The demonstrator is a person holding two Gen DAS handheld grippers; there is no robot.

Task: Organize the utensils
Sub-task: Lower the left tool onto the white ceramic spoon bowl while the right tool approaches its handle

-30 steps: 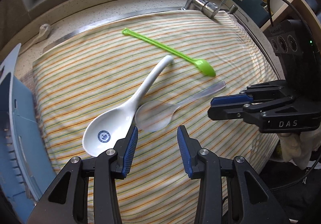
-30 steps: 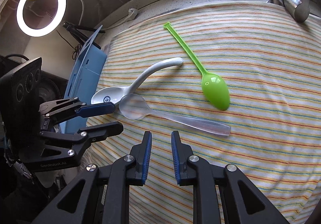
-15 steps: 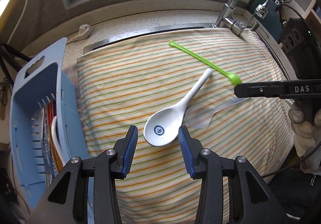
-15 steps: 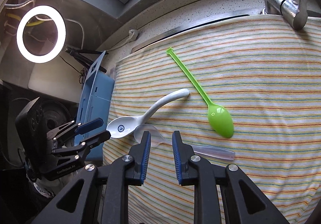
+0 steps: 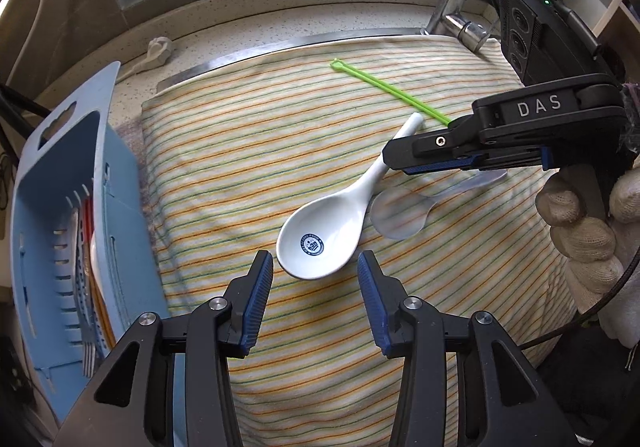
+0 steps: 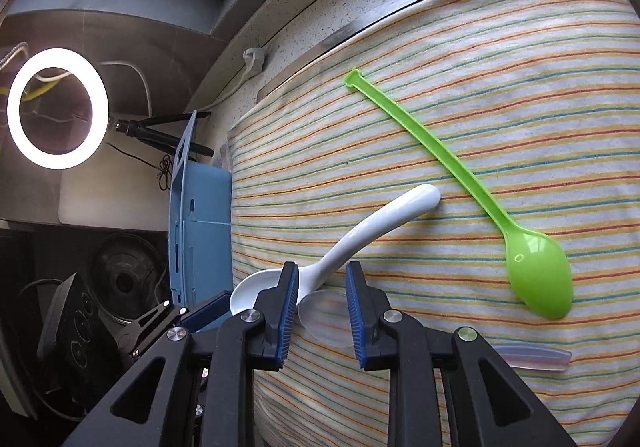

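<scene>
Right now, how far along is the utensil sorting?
Partly done. The blue caddy already holds some cutlery. Nothing is gripped: the left gripper is open around the white spoon's bowl, and the right gripper is open above the clear spoon. Left to do: the white, clear and green spoon all lie on the striped cloth.

Left gripper (image 5: 315, 297) agape, right gripper (image 6: 322, 313) parted, empty
</scene>
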